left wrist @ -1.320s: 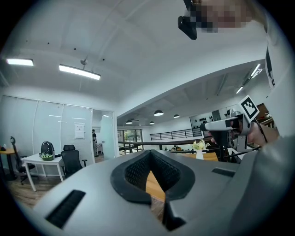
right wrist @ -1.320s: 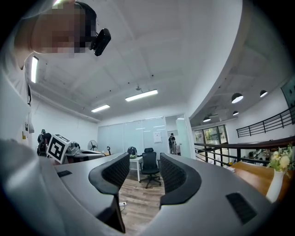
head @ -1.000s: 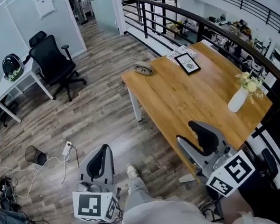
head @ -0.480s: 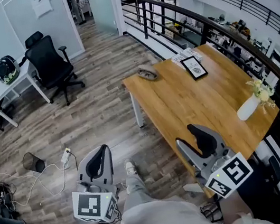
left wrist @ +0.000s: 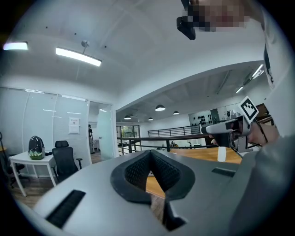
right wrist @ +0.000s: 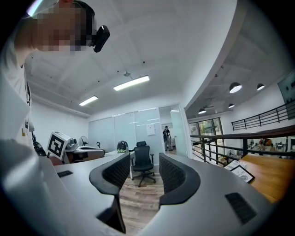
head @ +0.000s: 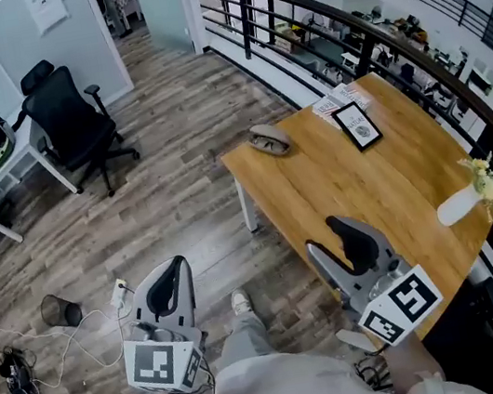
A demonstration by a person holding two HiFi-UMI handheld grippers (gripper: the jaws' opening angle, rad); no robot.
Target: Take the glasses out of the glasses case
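The glasses case (head: pixel 267 138), a closed grey-brown oval, lies at the far left corner of the wooden table (head: pixel 358 186). Both grippers are held low in front of the person, well short of the case. My left gripper (head: pixel 178 263) hangs over the floor left of the table, its fingertips touching and nothing between them; in the left gripper view its pads (left wrist: pixel 138 171) meet at the tip. My right gripper (head: pixel 326 235) is above the table's near edge, jaws apart and empty. In the right gripper view a wide gap shows between its pads (right wrist: pixel 171 171). No glasses are visible.
On the table stand a framed picture (head: pixel 358 124), papers (head: pixel 340 99) and a white vase with flowers (head: pixel 460 204). A black railing (head: pixel 411 58) runs behind it. To the far left are an office chair (head: pixel 67 119), a white desk (head: pixel 4 163), a bin (head: pixel 59 311) and floor cables (head: pixel 29 357).
The whole view has advanced across the floor toward the table, and the case now sits nearer. Both grippers keep their places in the picture, with jaws unchanged.
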